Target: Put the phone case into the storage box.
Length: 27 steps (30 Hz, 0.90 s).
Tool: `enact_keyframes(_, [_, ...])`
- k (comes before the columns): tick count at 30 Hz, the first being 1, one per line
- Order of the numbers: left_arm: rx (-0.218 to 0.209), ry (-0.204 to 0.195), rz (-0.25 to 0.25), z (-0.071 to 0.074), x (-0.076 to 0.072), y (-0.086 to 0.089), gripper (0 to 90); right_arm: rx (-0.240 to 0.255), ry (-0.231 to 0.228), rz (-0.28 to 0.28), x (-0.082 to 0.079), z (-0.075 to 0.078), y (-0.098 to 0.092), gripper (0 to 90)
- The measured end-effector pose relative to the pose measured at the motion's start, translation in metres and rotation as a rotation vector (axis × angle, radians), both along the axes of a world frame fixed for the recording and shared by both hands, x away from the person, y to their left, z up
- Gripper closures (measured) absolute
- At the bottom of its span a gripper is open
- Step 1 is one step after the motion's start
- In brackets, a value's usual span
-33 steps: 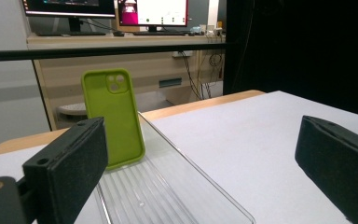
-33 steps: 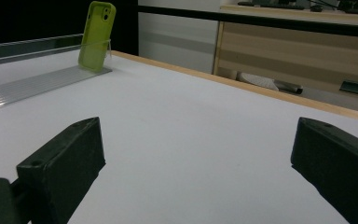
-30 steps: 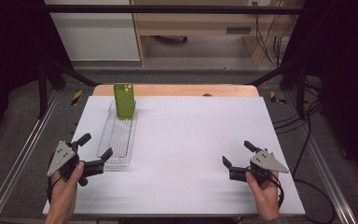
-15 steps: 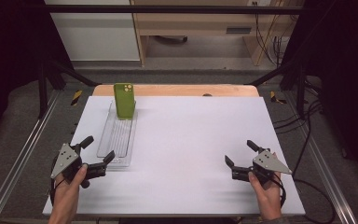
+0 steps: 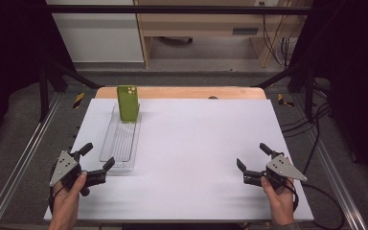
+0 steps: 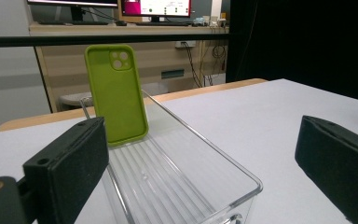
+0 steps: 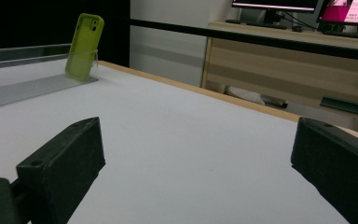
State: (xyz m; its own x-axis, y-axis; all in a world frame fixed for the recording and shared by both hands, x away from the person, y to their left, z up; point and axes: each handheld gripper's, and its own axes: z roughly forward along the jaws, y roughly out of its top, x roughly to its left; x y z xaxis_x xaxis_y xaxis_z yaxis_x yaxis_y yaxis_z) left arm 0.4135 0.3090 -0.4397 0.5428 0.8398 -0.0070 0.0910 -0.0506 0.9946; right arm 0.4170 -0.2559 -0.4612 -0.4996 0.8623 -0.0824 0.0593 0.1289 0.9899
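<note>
High view, unlabelled green phone case (image 5: 128, 102) leaning in clear tray (image 5: 120, 143), left gripper (image 5: 95, 165) and right gripper (image 5: 252, 162) jaws wide, empty.

White table (image 5: 196, 143), and a clear ribbed tray (image 5: 120, 143) lies on it lengthwise near the left edge, reaching toward the far-left corner.

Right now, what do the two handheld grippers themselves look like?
Both match. The left gripper and right gripper each have a black body with two black claw jaws ending in thick, blocky, matte pads, and a grey three-cornered plate with small dark dots on top. A dark cable trails from the right one. The hands and forearms are bare, with no sleeves.
</note>
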Motion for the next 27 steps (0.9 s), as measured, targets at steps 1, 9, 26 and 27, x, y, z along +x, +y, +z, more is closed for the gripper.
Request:
enact_keyframes(1, [0.001,-0.001,0.000,-0.001,0.000,0.000,2.4,0.001,-0.003,0.001,0.000,0.000,-0.001,2.6])
enact_keyframes(9, [-0.010,-0.004,0.012,-0.006,-0.003,0.003,2.4,0.012,-0.019,0.017,-0.001,-0.001,-0.001,2.0])
enact_keyframes(26, [-0.015,-0.011,0.020,-0.015,-0.006,0.001,2.3,0.010,-0.029,0.057,0.001,-0.006,0.010,1.8])
enact_keyframes(27, [-0.015,-0.011,0.021,-0.015,-0.007,0.001,2.3,0.008,-0.032,0.058,0.001,-0.007,0.011,1.8])
